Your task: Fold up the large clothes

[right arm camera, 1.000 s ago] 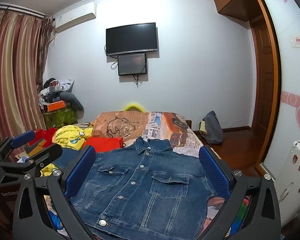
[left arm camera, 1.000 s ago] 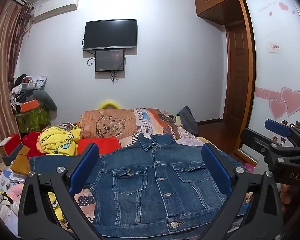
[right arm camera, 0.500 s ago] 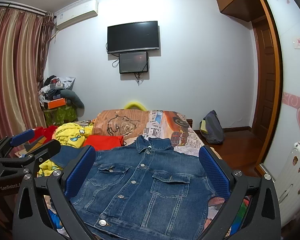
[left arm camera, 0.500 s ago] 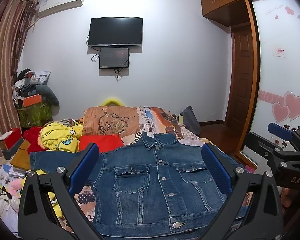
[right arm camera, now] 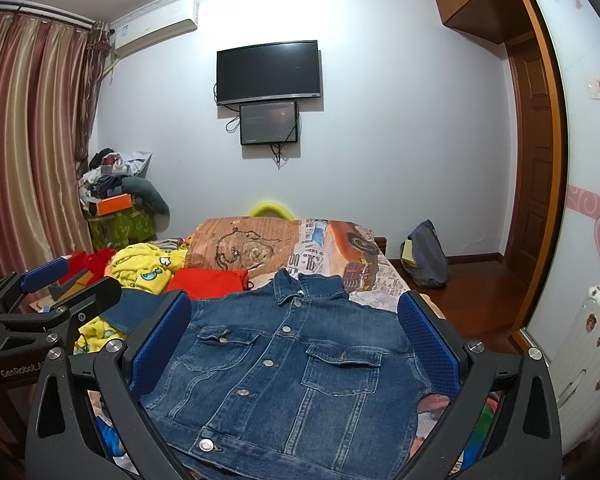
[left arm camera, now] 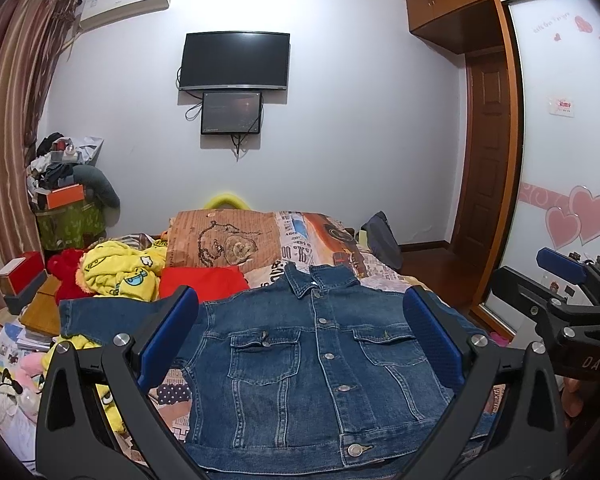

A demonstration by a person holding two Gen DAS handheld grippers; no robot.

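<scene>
Denim jacket [left arm camera: 316, 360] spread flat, front up, buttoned, on the near end of the bed [left arm camera: 320, 240], ready for folding. Left tongs [left arm camera: 300, 344] and right tongs [right arm camera: 296, 344] both spread wide, hovering above, pinching nothing.

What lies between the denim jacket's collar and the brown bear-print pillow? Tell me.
Newspaper-print bedsheet and a red cloth's edge lie between blue denim jacket and brown bear-print pillow, in both wrist views.

both views now sit a little higher and tip slightly up relative to the denim jacket [left arm camera: 316, 360]: the wall tv [left arm camera: 235, 61] lies lower in frame than a second ago, and more ceiling shows above it. the jacket itself lies unmoved.
</scene>
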